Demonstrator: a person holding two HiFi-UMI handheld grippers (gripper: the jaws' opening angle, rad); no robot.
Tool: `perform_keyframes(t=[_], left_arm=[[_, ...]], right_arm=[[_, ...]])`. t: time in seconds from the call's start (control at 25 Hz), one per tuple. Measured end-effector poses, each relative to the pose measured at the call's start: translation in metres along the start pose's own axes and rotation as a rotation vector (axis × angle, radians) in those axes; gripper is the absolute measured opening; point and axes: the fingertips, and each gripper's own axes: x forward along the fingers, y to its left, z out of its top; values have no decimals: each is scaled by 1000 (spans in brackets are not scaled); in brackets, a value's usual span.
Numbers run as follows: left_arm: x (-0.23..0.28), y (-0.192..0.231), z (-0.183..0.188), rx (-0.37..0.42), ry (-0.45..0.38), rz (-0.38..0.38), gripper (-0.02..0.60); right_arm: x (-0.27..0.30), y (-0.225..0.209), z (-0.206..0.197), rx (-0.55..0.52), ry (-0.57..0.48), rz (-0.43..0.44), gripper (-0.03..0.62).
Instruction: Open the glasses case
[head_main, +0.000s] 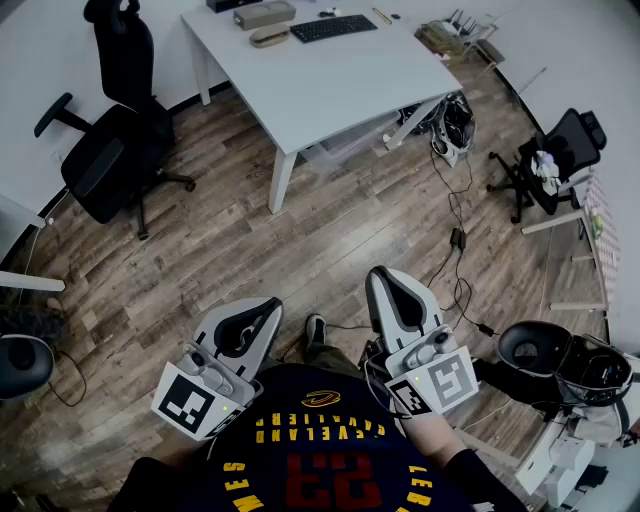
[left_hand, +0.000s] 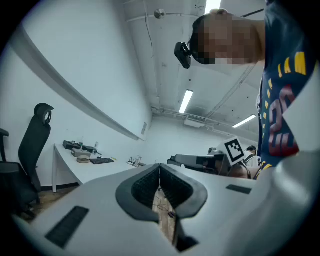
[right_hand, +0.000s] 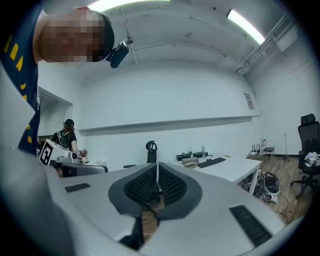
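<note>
Two hand-held grippers are up in front of the person: the left hand-held gripper (head_main: 268, 308) and the right hand-held gripper (head_main: 384, 277). Both have their jaws closed tight with nothing in them. One glasses case (head_main: 270, 36) lies on the one white desk (head_main: 330, 90), far away from both, near one black keyboard (head_main: 333, 27). The person's shirt (head_main: 320, 470) says CLEVELAND and 23.

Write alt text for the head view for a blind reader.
Seen from above, a person holds the left gripper and right gripper, both shut and empty, over a wood floor. Ahead, a white table carries a keyboard and a glasses case; a black office chair stands left.
</note>
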Motion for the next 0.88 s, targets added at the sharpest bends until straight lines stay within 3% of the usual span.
perform_keyframes(t=[0.44, 0.88], left_arm=[[51, -63, 8, 56, 0, 73, 14], [98, -87, -22, 6, 52, 265, 15]], right_arm=[[-45, -50, 12, 46, -77, 64, 26], [-41, -98, -6, 155, -32, 290, 28]])
